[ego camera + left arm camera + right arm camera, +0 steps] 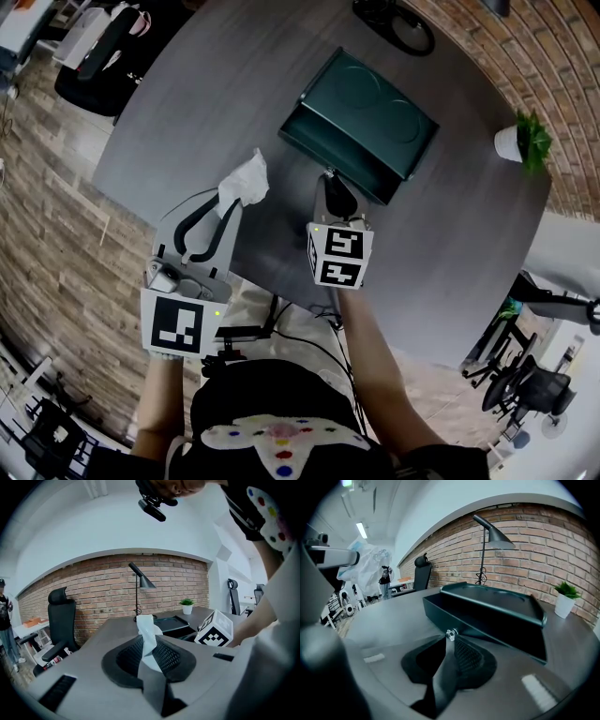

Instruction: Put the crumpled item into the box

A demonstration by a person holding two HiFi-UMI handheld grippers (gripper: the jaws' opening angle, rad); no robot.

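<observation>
Tissue (148,629) in left gripper (149,643), box (487,616) interior in right gripper view

Soft, wrinkled paper is shown by the crumpled tissue (246,180), a smooth, faintly glossy finish by the dark green box (361,117), matt grey by the table (225,84).

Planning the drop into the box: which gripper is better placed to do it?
Left. The left gripper pinches the crumpled tissue and is close to the open box. The right gripper is shut at the box's front edge and has no tissue.
</observation>
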